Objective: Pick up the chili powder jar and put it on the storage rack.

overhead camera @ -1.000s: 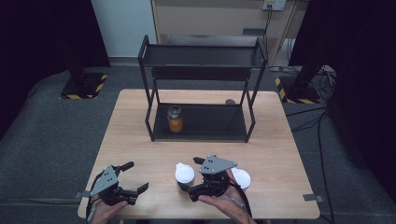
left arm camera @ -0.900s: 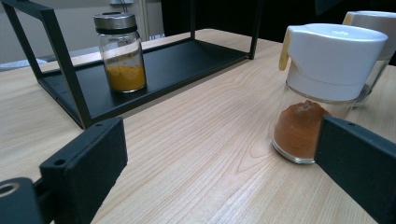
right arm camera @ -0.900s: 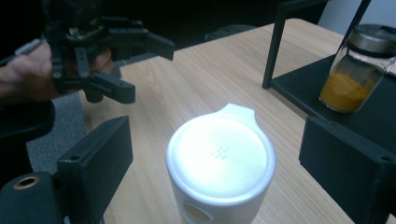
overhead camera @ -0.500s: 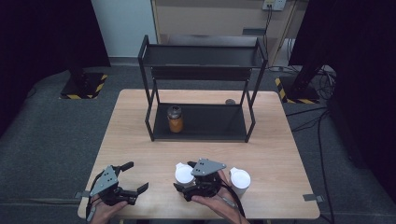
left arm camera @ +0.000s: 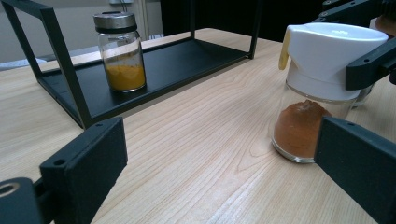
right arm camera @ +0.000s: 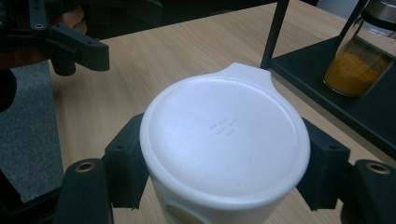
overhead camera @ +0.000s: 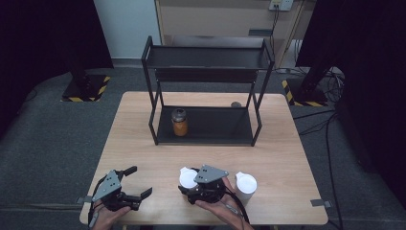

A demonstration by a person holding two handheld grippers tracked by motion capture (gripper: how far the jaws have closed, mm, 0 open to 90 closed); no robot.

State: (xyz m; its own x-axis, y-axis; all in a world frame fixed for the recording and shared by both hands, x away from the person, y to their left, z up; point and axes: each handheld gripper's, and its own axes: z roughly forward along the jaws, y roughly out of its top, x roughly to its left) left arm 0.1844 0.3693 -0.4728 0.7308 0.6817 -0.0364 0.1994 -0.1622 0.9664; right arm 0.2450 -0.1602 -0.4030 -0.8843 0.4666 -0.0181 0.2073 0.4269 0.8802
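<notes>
I clamp my right claw (overhead camera: 192, 184) on the white-capped spice jar (overhead camera: 187, 178) before the rack (overhead camera: 206, 125), ready to lift it, while my left claw (overhead camera: 135, 182) waits wide open.

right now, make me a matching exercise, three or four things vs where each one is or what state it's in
Things:
1. metal-lidded jar
2. left gripper
3. right gripper
4. second white-capped jar

States:
a. closed on a white cap
b. on the rack's bottom shelf
c. open, holding nothing
d. free on the table, at the right

Pairs: 1-b, 2-c, 3-a, 4-d
</notes>
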